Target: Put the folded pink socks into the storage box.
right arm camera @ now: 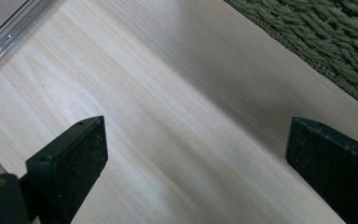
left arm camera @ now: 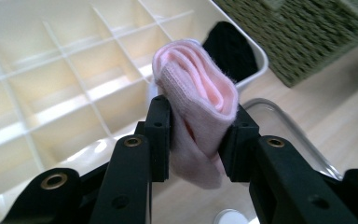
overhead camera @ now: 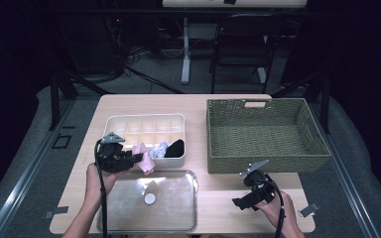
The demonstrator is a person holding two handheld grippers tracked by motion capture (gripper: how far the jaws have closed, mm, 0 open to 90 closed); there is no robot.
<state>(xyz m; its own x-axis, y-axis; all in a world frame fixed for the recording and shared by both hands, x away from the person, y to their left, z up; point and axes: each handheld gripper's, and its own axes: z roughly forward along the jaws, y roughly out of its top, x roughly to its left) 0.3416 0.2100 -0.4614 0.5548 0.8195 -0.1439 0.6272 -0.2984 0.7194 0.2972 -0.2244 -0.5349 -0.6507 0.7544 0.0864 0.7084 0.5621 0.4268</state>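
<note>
Now pink sock (left arm camera: 196, 98) pinched between left fingers (left arm camera: 160, 135); right fingers (right arm camera: 72, 161) apart, empty.

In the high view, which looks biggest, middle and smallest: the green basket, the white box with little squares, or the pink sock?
1. Green basket, the biggest.
2. White box, the middle one.
3. Pink sock, by far the smallest, clamped in the left gripper.
</note>
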